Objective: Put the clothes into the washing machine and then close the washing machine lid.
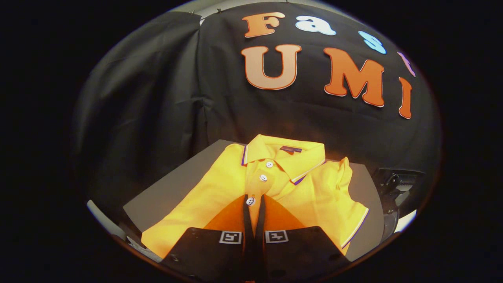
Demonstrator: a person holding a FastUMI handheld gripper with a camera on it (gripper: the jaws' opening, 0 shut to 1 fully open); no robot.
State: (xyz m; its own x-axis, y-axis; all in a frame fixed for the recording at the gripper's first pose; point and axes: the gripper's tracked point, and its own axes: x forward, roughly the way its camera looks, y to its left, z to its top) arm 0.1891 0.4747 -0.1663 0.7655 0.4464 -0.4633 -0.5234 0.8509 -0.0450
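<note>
In the gripper view, a folded yellow polo shirt (275, 184) is seen lying on a grey table (173, 192), its collar toward twelve o'clock and its buttoned placket running down to six o'clock, straight toward the gripper (254, 204). The two fingers are seen almost together, with only a narrow slit left between them; the lowest button and a strip of placket show at their tips. Whether cloth is actually pinched there cannot be told, since the fingers lie over the fabric and hide the contact. A sleeve with a striped cuff is spread toward four o'clock of the fingertips. A dark piece of equipment (397, 186) is glimpsed off the table's edge at three o'clock; what it is cannot be made out, and no washing machine can be made out with certainty.

The task is judged to be at its start, with the shirt not yet lifted. If only the thin placket layer were caught, the folded shirt could be expected to unfold and trail, or slip free on lifting. A dangling sleeve might later be trapped under the lid.
</note>
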